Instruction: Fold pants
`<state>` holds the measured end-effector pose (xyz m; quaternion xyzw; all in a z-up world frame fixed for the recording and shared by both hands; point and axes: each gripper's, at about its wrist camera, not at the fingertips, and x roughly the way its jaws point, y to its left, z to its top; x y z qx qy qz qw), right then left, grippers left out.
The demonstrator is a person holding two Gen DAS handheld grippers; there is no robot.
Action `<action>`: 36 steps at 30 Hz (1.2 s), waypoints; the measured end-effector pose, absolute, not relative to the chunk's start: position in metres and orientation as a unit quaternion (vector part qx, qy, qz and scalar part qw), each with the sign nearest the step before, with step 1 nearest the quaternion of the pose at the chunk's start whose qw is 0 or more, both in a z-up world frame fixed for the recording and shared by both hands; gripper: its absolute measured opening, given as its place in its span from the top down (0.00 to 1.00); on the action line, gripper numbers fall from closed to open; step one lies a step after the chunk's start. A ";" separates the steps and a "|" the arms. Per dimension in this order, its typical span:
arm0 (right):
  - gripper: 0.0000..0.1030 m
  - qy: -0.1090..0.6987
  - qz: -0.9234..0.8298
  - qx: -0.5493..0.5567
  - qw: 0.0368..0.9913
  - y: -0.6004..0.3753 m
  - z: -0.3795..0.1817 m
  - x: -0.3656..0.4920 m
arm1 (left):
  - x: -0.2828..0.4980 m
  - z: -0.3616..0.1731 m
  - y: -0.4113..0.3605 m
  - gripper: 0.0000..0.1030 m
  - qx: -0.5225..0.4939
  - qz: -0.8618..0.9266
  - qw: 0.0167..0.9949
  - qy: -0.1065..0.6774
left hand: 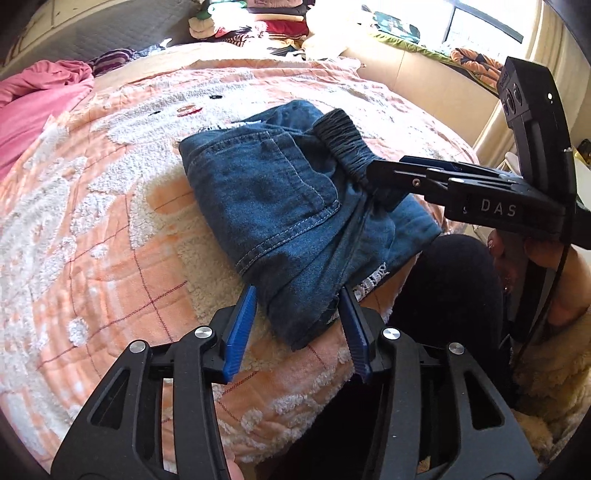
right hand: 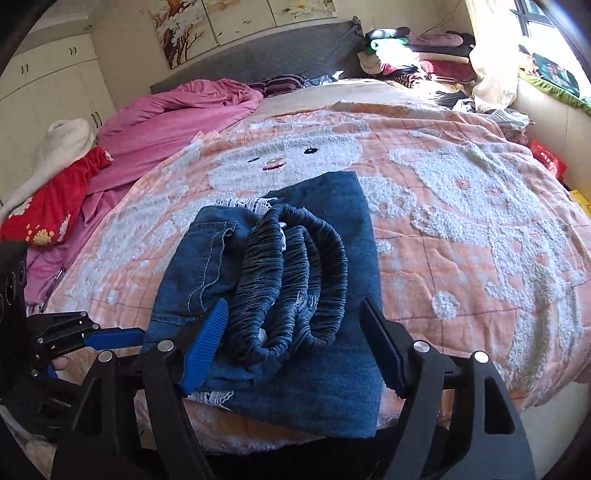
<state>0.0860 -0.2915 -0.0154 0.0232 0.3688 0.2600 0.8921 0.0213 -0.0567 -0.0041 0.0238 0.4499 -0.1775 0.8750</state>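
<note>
Denim pants point(right hand: 295, 280) — folded, ruched waistband point(right hand: 295, 280)

Home bedroom, quilted bed point(right hand: 461, 236), grey headboard point(right hand: 258, 62), probably wardrobe doors point(right hand: 55, 85)

Grey headboard point(right hand: 258, 55), white wardrobe point(right hand: 44, 74), wall paintings point(right hand: 236, 18), sunlit window point(right hand: 546, 22)

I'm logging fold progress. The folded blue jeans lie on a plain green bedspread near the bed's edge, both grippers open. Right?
Not quite: the bedspread is peach-orange with white fluffy figures, as the right wrist view shows. The folded jeans do lie near its edge, with the left gripper and the right gripper open.
</note>
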 end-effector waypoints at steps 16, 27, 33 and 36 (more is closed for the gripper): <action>0.14 0.333 0.217 0.064 0.915 -0.339 0.005 0.081 | 0.047 0.029 -0.050 0.31 -0.023 -0.150 0.894 0.423; 0.07 0.348 0.194 0.079 0.914 -0.352 -0.004 0.090 | 0.078 0.021 -0.046 0.13 -0.043 -0.129 0.893 0.430; 0.07 0.357 0.195 0.076 0.910 -0.350 -0.010 0.093 | 0.088 0.011 -0.040 0.10 -0.057 -0.118 0.890 0.438; 0.07 0.360 0.197 0.075 0.909 -0.347 -0.012 0.094 | 0.093 0.004 -0.036 0.10 -0.068 -0.111 0.888 0.442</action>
